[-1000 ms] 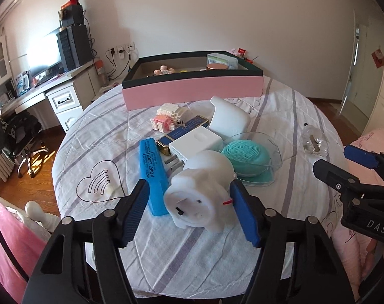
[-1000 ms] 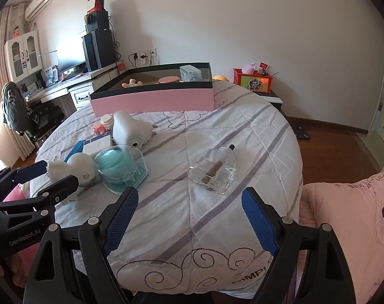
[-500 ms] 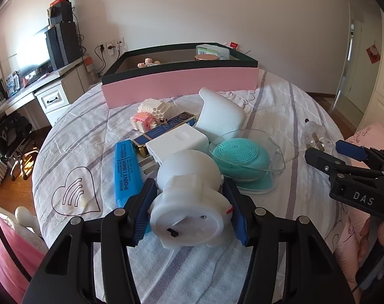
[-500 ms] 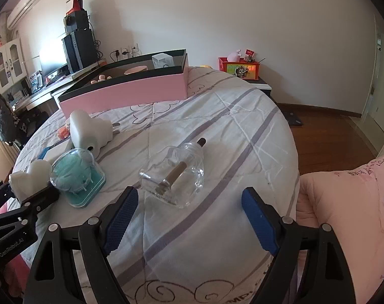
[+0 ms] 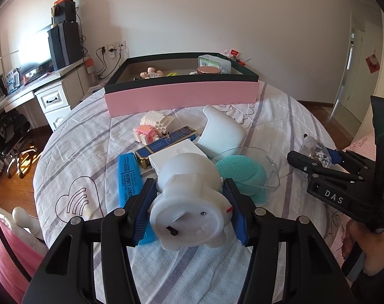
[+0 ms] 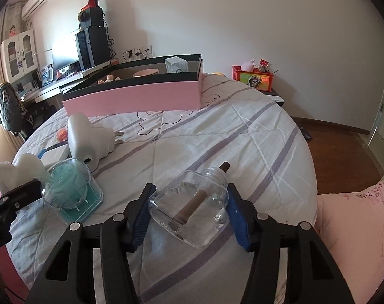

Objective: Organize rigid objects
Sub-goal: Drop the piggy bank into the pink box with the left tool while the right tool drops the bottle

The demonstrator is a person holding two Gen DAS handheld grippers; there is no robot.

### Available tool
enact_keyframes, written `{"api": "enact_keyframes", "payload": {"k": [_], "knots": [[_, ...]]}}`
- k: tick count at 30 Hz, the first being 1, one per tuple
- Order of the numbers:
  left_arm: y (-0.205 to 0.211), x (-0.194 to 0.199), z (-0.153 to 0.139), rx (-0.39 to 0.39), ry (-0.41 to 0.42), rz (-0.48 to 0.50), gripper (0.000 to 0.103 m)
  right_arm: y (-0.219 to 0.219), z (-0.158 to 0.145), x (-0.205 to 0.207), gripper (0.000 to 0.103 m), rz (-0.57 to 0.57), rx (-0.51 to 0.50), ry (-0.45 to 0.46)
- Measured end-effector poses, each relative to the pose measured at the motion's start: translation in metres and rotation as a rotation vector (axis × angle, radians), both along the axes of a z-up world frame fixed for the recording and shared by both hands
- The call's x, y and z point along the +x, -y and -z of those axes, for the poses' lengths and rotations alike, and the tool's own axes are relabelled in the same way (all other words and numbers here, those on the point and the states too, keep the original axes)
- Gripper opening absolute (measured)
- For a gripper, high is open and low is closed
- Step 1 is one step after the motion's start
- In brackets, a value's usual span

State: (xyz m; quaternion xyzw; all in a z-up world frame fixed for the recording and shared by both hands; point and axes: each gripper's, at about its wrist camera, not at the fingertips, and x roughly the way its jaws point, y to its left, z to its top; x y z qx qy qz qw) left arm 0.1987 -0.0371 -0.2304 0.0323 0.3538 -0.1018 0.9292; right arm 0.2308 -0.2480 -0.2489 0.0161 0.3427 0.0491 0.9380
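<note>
Left gripper (image 5: pixel 190 209) pinching white pig figurine (image 5: pixel 189 202) at near edge of bed (image 6: pixel 217 126) – right gripper (image 6: pixel 189 212) squeezing clear glass bottle (image 6: pixel 192 207), lying beside teal brush case (image 6: pixel 70 190).

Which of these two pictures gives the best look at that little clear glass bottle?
The right wrist view: the glass bottle lies big and central between the right gripper pads, its brown wick visible. The left wrist view shows only a small glimpse of it at the right.

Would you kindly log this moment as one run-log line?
left tongs: shut on white figurine | right tongs: around clear bottle, closure unclear | pink box: not reached
</note>
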Motion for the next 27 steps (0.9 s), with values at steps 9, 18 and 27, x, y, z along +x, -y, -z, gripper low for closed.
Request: {"api": "enact_keyframes", "payload": {"k": [9, 18, 27], "knots": [[-0.006, -0.014, -0.025, -0.02, 0.066, -0.006, 0.055, -0.017, -0.031, -0.02, 0.055, -0.087, 0.044, 0.074], [-0.016, -0.027, -0.062, -0.019, 0.171, -0.041, 0.055, -0.041, -0.063, -0.031, 0.055, -0.15, 0.035, 0.158], [-0.028, -0.039, -0.109, -0.012, 0.307, -0.111, 0.055, -0.066, -0.121, -0.045, 0.055, -0.189, 0.025, 0.303]]}}
